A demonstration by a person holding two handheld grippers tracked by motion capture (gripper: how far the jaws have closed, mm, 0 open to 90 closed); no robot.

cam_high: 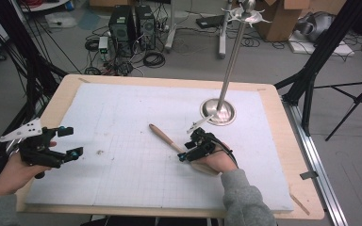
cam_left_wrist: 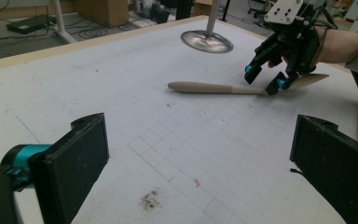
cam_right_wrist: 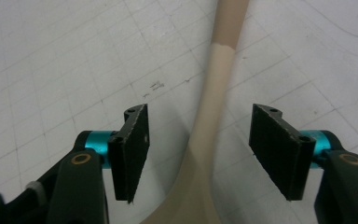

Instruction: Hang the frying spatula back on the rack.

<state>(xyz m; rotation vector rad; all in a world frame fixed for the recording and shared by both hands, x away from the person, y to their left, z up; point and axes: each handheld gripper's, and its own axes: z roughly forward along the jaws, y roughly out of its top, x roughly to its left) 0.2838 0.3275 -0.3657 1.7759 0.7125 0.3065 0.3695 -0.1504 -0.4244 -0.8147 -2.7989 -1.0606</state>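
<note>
Here the right gripper (cam_right_wrist: 198, 154) has its jaws spread wide, straddling the thin neck of the beige wooden spatula (cam_right_wrist: 213, 102), no pad touching it. The spatula lies flat on the white gridded foam mat (cam_high: 136, 108), handle pointing away from the round steel stand base (cam_high: 218, 112), blade end near that base. The left gripper (cam_high: 70, 142), jaws wide open and holding nothing, hovers well apart from the base.

Three cameras, one worktop (cam_high: 283, 141)
High view looks down from the near edge; both gripper views sit low, sharing the spatula (cam_left_wrist: 214, 87).
</note>
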